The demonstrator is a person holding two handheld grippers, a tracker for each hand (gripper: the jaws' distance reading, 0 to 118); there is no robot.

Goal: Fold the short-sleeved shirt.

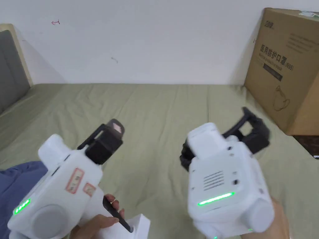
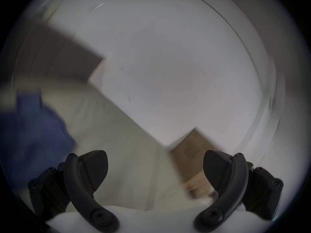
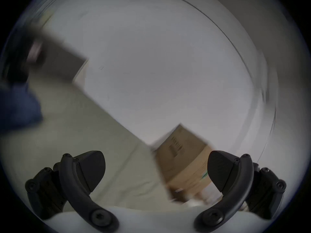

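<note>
A blue garment (image 1: 14,183) lies bunched at the left edge of the olive bed sheet (image 1: 155,124); it shows blurred in the left gripper view (image 2: 32,132) and the right gripper view (image 3: 18,108). My left gripper (image 1: 107,137) is held above the sheet, to the right of the blue cloth. Its jaws stand wide apart with nothing between them (image 2: 154,169). My right gripper (image 1: 246,130) hovers over the right half of the bed. It is open and empty too (image 3: 156,169). Both gripper views are tilted and smeared by motion.
A large cardboard box (image 1: 289,68) stands at the bed's right side against the white wall (image 1: 140,40). A grey padded headboard (image 1: 11,68) rises at the far left. The middle of the sheet is bare. A hand (image 1: 99,217) holds the left gripper's handle.
</note>
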